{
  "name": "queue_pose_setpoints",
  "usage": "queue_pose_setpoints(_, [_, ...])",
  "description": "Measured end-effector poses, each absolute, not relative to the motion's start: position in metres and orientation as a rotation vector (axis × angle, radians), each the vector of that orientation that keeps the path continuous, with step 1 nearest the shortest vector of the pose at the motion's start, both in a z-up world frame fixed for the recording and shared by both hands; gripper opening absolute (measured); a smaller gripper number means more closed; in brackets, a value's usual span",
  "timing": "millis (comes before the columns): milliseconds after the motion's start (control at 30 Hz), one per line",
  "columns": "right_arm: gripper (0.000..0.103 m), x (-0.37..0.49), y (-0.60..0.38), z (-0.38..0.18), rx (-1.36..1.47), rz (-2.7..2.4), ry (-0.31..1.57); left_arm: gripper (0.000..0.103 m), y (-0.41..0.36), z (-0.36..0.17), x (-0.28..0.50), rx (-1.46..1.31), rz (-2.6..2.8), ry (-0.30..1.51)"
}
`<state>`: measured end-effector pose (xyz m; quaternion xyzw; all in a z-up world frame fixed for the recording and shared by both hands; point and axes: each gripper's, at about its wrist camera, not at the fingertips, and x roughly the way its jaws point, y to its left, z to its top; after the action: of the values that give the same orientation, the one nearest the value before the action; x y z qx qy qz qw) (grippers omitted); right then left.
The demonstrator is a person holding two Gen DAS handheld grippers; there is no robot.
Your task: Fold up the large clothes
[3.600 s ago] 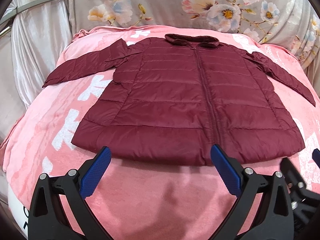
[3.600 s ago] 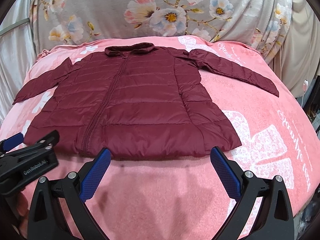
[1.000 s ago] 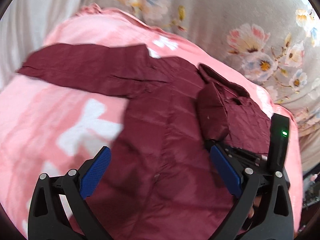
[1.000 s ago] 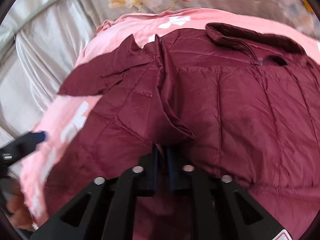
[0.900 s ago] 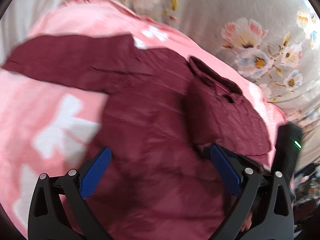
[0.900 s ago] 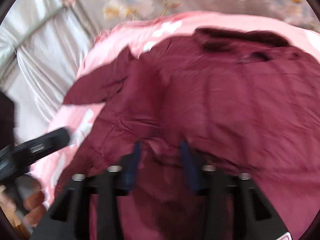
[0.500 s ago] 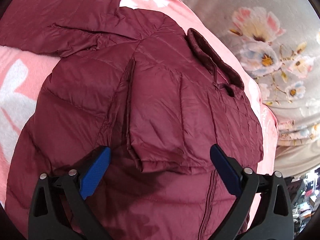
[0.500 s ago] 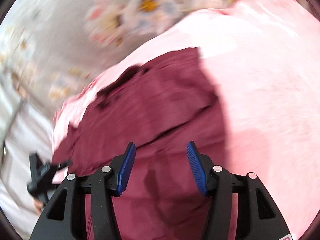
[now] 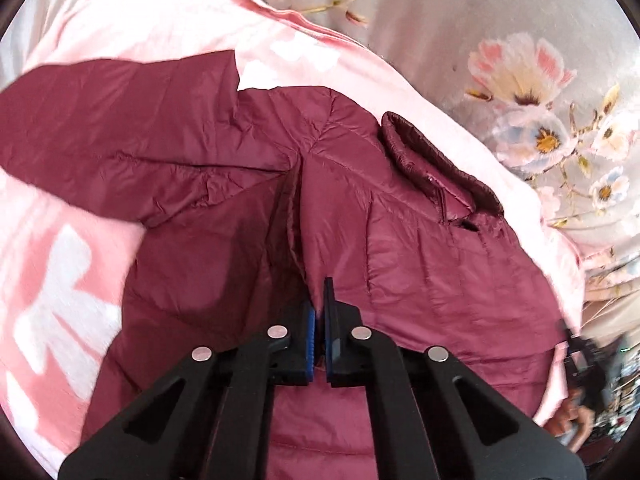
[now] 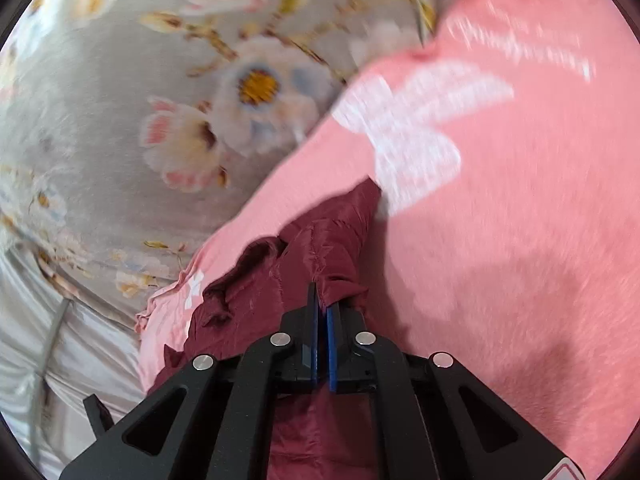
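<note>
Left hand-held gripper (image 9: 319, 312): its jaws have just been closing and now pinch a raised ridge of fabric on the jacket's front, near the armhole seam.
Right hand-held gripper (image 10: 321, 320): its jaws have just been closing too, and clamp a bunched edge of the same garment, seemingly a folded-in side or sleeve; which, I cannot tell through the blur.
Dark red quilted puffer jacket (image 9: 420, 240): lies front-up on the bed, collar (image 9: 424, 160) at the far side, one sleeve (image 9: 120, 120) stretched out to the left.
Pink fleece blanket with white lettering (image 9: 60, 280): covers the bed under the jacket, bare to the left and beyond the collar.
Grey floral cloth (image 9: 520, 80): hangs behind the bed, farthest off.
Handling: I judge the jacket light, puffy and soft, with a slick shell that slides on itself and springs back from a crease.
Where to hold: seams, cuff or hem should grip better than a smooth panel; a shallow pinch may slip.
</note>
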<state>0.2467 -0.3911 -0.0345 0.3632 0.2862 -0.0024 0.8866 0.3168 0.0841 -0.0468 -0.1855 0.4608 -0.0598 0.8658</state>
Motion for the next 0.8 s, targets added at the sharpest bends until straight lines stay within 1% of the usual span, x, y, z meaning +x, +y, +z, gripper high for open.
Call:
queue_pose_setpoints(67, [0.001, 0.254, -0.382, -0.044, 0.63, -0.103, 0.665, 0.002, 0.075, -0.063, 0.319, -0.342, -0.108, 0.992])
queue_pose_setpoints(133, [0.001, 0.264, -0.382, -0.066, 0.605, -0.143, 0.765, 0.002, 0.07, -0.084, 0.319, -0.321, -0.1, 1.033])
queue_pose_setpoints(200, [0.0, 0.267, -0.385, -0.084, 0.594, -0.16, 0.808, 0.002, 0.064, -0.09, 0.313, -0.268, -0.091, 0.989])
queue_pose_setpoints(267, [0.0, 0.267, -0.385, -0.092, 0.57, -0.164, 0.8, 0.002, 0.062, -0.09, 0.309, -0.239, -0.088, 0.972])
queue_pose_setpoints(433, [0.001, 0.263, -0.373, -0.08, 0.465, -0.202, 0.831, 0.002, 0.056, -0.092, 0.303, -0.187, -0.082, 0.921])
queue_pose_setpoints(467, [0.007, 0.257, -0.37, -0.075, 0.455, -0.221, 0.827, 0.002, 0.056, -0.092, 0.301, -0.18, -0.081, 0.91])
queue_pose_setpoints(500, [0.008, 0.244, -0.364, -0.066, 0.437, -0.259, 0.808, 0.003, 0.056, -0.093, 0.3, -0.178, -0.082, 0.901])
queue_pose_setpoints(533, [0.015, 0.233, -0.354, -0.054, 0.411, -0.279, 0.777, 0.003, 0.054, -0.094, 0.301, -0.178, -0.083, 0.895])
queue_pose_setpoints(567, [0.017, 0.223, -0.344, -0.045, 0.389, -0.272, 0.753, 0.003, 0.054, -0.094, 0.3, -0.18, -0.084, 0.89])
queue_pose_setpoints(633, [0.017, 0.218, -0.31, -0.026, 0.342, -0.175, 0.721, 0.003, 0.052, -0.094, 0.301, -0.183, -0.084, 0.88])
queue_pose_setpoints(733, [0.015, 0.232, -0.243, -0.018, 0.233, 0.0, 0.739, 0.003, 0.05, -0.094, 0.3, -0.176, -0.076, 0.868])
queue_pose_setpoints(800, [0.008, 0.244, -0.206, -0.027, 0.169, 0.064, 0.761, 0.004, 0.05, -0.094, 0.298, -0.173, -0.073, 0.864])
